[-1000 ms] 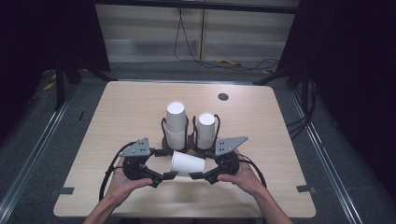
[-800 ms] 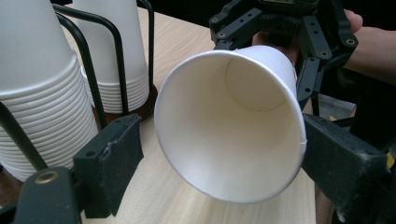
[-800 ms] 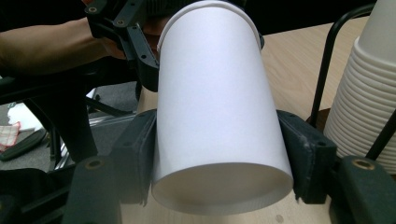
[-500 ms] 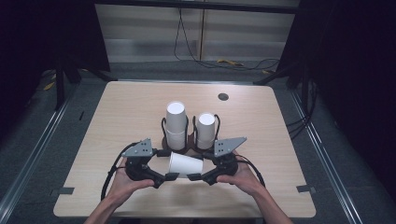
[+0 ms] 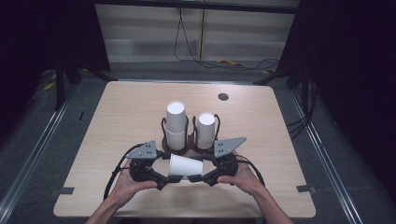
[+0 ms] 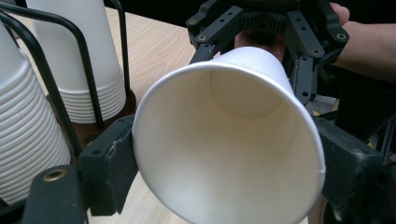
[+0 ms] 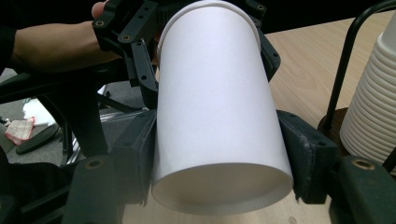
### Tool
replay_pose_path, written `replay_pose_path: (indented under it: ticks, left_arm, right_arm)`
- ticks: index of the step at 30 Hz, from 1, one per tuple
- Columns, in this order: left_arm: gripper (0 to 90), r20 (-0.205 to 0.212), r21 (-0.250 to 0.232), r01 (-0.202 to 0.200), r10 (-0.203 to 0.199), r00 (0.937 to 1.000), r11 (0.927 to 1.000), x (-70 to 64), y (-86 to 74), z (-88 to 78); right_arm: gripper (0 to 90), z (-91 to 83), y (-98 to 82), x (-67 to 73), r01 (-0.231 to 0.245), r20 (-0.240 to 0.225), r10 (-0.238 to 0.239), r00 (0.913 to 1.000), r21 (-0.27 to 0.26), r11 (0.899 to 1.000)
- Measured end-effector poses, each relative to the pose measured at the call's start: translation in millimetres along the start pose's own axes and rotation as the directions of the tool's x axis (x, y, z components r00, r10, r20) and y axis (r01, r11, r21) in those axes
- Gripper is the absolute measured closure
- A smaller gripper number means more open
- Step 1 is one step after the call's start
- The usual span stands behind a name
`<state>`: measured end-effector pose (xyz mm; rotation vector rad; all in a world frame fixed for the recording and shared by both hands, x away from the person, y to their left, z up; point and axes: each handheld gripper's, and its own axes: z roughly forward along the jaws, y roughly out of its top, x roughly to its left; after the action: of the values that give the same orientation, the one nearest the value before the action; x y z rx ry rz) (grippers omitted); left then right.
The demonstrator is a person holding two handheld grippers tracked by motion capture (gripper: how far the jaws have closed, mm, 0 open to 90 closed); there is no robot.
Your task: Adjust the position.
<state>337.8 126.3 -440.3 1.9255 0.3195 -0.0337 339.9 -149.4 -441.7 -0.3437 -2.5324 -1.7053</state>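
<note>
Paper cup btwn L tongs & R tongs

I see a pale wooden table; a black cup rack stands mid-table, a dark disc far right.

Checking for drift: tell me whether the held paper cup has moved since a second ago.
No. The paper cup lies at the same spot in front of the cup rack, between both grippers.

Light falls from above onto the pale worktop, which reads bright while the surroundings sink into near black. Shadows under things are soft and short. The white cup is evenly lit without glare, and both close-range views stay mildly soft.
</note>
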Motion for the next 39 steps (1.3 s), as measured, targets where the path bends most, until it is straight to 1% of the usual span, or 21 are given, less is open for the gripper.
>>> replay_pose_path:
  ticks: [1,2,4,6,9,10,11,13,17,21,24,26,28,30,31,33,34,36,37,39]
  left_arm:
    - [18.0,0.002,0.002,0.002,-0.002,1.0,1.0,0.2,0.0,-0.1]
    - [18.3,0.005,0.006,0.0,0.0,1.0,1.0,0.7,0.0,-0.2]
    - [19.1,0.011,0.012,0.001,-0.001,0.9999,0.9999,0.9,-0.2,-0.2]
    - [20.0,0.017,0.007,0.002,-0.002,0.9999,1.0,0.0,0.0,0.2]
    - [22.3,0.023,0.006,-0.006,0.006,0.9997,1.0,-0.5,1.3,-1.0]
    - [22.8,0.029,0.0,0.002,-0.002,0.9996,1.0,-1.0,1.7,-1.1]
    - [23.2,0.033,0.002,-0.001,0.001,0.9994,1.0,-1.1,2.2,-1.6]
    - [23.6,0.029,0.004,-0.011,0.011,0.9995,0.9999,-1.7,2.9,-1.8]
    - [23.9,0.029,-0.003,-0.004,0.004,0.9996,1.0,-1.7,3.0,-2.7]
    - [24.0,0.019,-0.007,0.001,-0.001,0.9998,1.0,-1.0,3.7,-5.2]
    - [24.2,0.014,-0.004,0.006,-0.006,0.9999,1.0,-0.5,4.1,-7.0]
    - [24.2,0.013,-0.011,0.009,-0.009,0.9999,0.9999,1.0,4.2,-8.3]
    - [24.2,0.017,-0.017,0.025,-0.025,0.9996,0.9995,2.3,4.1,-9.8]
    - [24.2,0.012,-0.016,0.029,-0.028,0.9995,0.9995,4.3,4.0,-11.4]
    - [24.2,0.012,-0.018,0.031,-0.031,0.9994,0.9994,4.9,3.9,-11.9]
    - [24.3,0.007,-0.01,0.028,-0.028,0.9996,0.9996,5.8,3.7,-13.4]
    - [24.2,0.002,-0.008,0.034,-0.034,0.9994,0.9994,5.9,3.6,-14.2]
    - [24.3,-0.007,-0.004,0.039,-0.04,0.9992,0.9992,6.4,2.7,-15.5]
    - [24.2,-0.006,-0.007,0.055,-0.055,0.9985,0.9985,6.6,1.4,-15.3]
    - [24.2,-0.014,0.009,0.051,-0.051,0.9986,0.9986,7.5,-0.8,-15.0]
  right_arm:
    - [34.4,0.0,0.1,-0.3,-0.003,-0.002,0.003,1.0,0.003,1.0]
    - [34.2,0.3,0.1,-1.0,-0.02,-0.008,0.02,0.9998,0.008,1.0]
    - [33.5,1.0,-0.4,-1.8,-0.028,-0.011,0.028,0.9995,0.028,0.999]
    - [32.6,1.9,-0.9,-2.2,-0.039,-0.015,0.04,0.9991,0.044,0.998]
    - [30.1,3.9,-1.5,-1.6,-0.039,-0.008,0.039,0.9992,0.069,0.997]
    - [29.6,4.1,-1.5,-1.5,-0.042,-0.004,0.042,0.9991,0.075,0.996]
    - [29.5,4.6,-1.6,-1.6,-0.05,-0.009,0.051,0.9987,0.081,0.995]
    - [29.3,5.3,-1.3,-0.9,-0.046,-0.008,0.047,0.9989,0.092,0.995]
    - [26.1,5.5,-1.2,-0.8,-0.054,-0.003,0.055,0.9985,0.096,0.994]
    - [21.1,6.1,-1.5,-0.7,-0.06,0.005,0.059,0.9982,0.102,0.993]
    - [18.2,6.5,-1.4,-0.2,-0.059,0.024,0.057,0.9981,0.104,0.993]
    - [15.9,6.3,-1.4,0.2,-0.061,0.032,0.058,0.9978,0.105,0.993]
    - [15.2,5.7,-1.8,-0.1,-0.063,0.047,0.059,0.9972,0.101,0.993]
    - [14.6,3.6,-1.8,0.3,-0.081,0.06,0.076,0.9953,0.093,0.992]
    - [14.5,2.3,-1.4,1.0,-0.077,0.069,0.071,0.9951,0.094,0.993]
    - [14.4,-0.6,-1.0,1.6,-0.075,0.076,0.069,0.9947,0.085,0.994]
    - [14.4,-2.0,-1.2,1.6,-0.076,0.082,0.069,0.9942,0.081,0.994]
    - [14.2,-4.6,-2.4,1.2,-0.083,0.105,0.075,0.9917,0.08,0.993]
    - [14.3,-5.6,-3.3,1.6,-0.085,0.117,0.076,0.9903,0.081,0.993]
    - [14.3,-7.8,-5.7,2.7,-0.088,0.135,0.076,0.9879,0.082,0.993]
